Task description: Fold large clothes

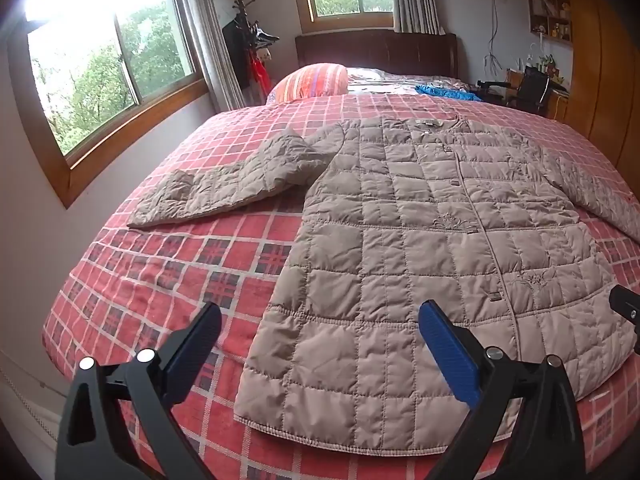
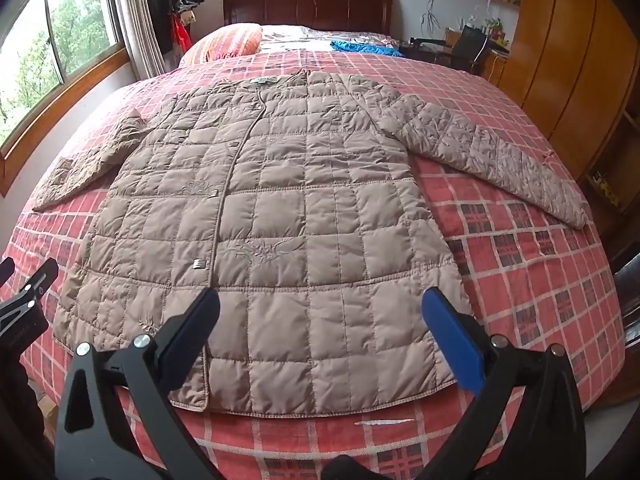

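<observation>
Right wrist: whole right sleeve (image 2: 492, 160) (unfolded)

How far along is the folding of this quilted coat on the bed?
Done: the quilted coat lies flat, front up, on the plaid bedspread, sleeves spread out. In hand: nothing; the left hand-held gripper and right hand-held gripper hover open above the hem. Left: every fold.

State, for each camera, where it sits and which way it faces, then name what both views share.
Left wrist: on the left gripper above the bed's foot, facing the headboard, over the coat's hem corner; open jaws, plus the right gripper's tip at the right edge.
Right wrist: on the right gripper, same heading, over the hem; open jaws.
Shared: coat, plaid bedspread, pillow.
</observation>
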A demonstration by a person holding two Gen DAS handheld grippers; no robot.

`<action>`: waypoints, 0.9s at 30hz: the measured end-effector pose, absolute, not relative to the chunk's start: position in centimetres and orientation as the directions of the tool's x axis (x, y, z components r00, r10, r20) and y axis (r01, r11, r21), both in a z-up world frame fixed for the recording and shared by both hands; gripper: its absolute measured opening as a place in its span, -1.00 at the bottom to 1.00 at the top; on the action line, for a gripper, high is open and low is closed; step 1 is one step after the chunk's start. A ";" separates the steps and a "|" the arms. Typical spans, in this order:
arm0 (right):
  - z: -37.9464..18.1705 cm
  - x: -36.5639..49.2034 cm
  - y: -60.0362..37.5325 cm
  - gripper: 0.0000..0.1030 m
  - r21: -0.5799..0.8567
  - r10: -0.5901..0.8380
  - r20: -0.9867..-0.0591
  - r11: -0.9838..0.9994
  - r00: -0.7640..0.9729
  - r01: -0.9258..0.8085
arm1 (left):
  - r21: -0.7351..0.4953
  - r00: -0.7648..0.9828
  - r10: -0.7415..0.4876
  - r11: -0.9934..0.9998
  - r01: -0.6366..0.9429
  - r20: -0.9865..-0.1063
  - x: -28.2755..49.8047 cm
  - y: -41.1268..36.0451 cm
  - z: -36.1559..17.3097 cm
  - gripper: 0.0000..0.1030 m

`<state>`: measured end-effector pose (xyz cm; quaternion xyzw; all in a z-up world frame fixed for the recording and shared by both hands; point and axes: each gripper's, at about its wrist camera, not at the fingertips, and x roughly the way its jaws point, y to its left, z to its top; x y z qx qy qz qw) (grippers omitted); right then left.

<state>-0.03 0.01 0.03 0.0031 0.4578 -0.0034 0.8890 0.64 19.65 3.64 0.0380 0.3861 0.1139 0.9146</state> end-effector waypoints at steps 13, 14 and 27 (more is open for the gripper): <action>0.0 0.0 0.0 0.95 0.003 -0.003 -0.816 1.000 0.579 0.008 | 0.173 0.670 0.250 0.968 -0.181 -0.699 0.6 19.5 3.6 0.93; 0.0 0.0 0.0 0.95 0.003 -0.002 -0.816 1.000 0.578 0.008 | 0.170 0.670 0.248 0.969 -0.181 -0.700 0.6 19.7 3.6 0.93; 0.0 0.0 0.0 0.95 0.004 -0.002 -0.817 1.000 0.577 0.010 | 0.166 0.670 0.249 0.968 -0.187 -0.700 0.6 19.7 3.7 0.93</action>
